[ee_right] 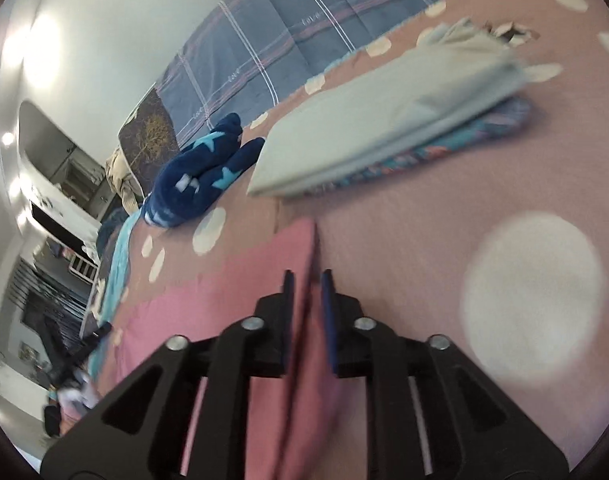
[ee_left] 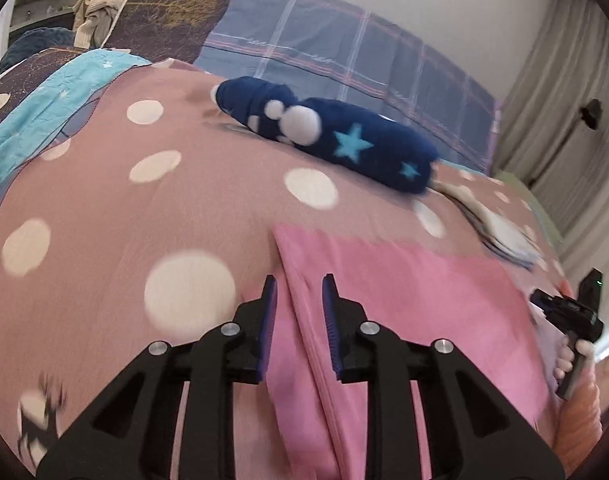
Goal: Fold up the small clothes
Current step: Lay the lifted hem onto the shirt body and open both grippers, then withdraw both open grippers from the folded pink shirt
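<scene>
A pink garment (ee_left: 408, 292) lies flat on the dotted pink bedspread (ee_left: 104, 200). My left gripper (ee_left: 298, 288) straddles the garment's left folded edge, and its jaws stand a little apart with the cloth between them. My right gripper (ee_right: 306, 280) straddles the garment's (ee_right: 240, 280) right edge, and its jaws stand close on either side of the cloth. The right gripper also shows in the left wrist view (ee_left: 568, 312), held by a hand at the garment's right side.
A navy star-patterned fleece garment (ee_left: 328, 132) lies further back on the bed. A stack of folded clothes (ee_right: 388, 120), pale on top, sits to the right. A plaid quilt (ee_left: 344, 48) lies along the wall. Curtains (ee_left: 564, 100) hang at right.
</scene>
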A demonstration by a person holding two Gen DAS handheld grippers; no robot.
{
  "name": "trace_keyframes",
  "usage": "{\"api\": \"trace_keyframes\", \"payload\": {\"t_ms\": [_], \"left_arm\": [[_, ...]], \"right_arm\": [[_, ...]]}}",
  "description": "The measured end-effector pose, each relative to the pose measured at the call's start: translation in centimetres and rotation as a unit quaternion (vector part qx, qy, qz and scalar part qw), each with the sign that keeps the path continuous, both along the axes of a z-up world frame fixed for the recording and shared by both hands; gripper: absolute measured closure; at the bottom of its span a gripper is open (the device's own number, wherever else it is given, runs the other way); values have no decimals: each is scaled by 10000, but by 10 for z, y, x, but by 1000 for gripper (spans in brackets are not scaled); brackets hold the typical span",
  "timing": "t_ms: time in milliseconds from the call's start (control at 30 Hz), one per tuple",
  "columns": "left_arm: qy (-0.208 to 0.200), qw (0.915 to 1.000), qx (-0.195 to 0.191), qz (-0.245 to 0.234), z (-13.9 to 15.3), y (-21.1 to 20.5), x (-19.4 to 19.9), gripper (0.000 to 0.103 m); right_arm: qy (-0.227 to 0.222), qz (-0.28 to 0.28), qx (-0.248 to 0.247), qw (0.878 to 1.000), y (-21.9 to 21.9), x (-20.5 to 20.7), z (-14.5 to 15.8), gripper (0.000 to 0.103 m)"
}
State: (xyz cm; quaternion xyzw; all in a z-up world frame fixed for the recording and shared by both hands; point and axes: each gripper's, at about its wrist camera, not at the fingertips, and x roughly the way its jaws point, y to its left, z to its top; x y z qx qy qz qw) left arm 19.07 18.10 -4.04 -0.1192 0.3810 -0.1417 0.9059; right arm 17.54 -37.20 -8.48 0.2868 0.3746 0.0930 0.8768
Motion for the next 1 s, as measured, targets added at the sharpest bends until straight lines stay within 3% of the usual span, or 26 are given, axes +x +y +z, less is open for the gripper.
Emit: {"api": "trace_keyframes", "payload": {"t_ms": [233, 333, 567, 667, 767, 1000], "left_arm": [[210, 9964, -345, -743, -17, -22, -107, 78], [247, 9965, -158, -784, -30, -28, -130, 64], [448, 9976, -198, -496, -43, -21, -137, 64], [499, 9982, 41, -341, -45, -26, -141, 64], [456, 9960, 704, -319, -47, -39, -146, 64], [574, 9956, 697, -263, -46, -36, -153, 65]], "right_arm": [[-37, 278, 211, 9994, -1, -101, -8, 78], [56, 226, 361, 9991, -2, -134, -19, 77], [19, 616, 569, 9965, 14, -171, -22, 73], [-13, 757, 442, 9961, 22, -175, -19, 69], [-34, 792, 514, 9955, 23, -177, -19, 69], [-57, 884, 649, 9940, 27, -182, -26, 66]]}}
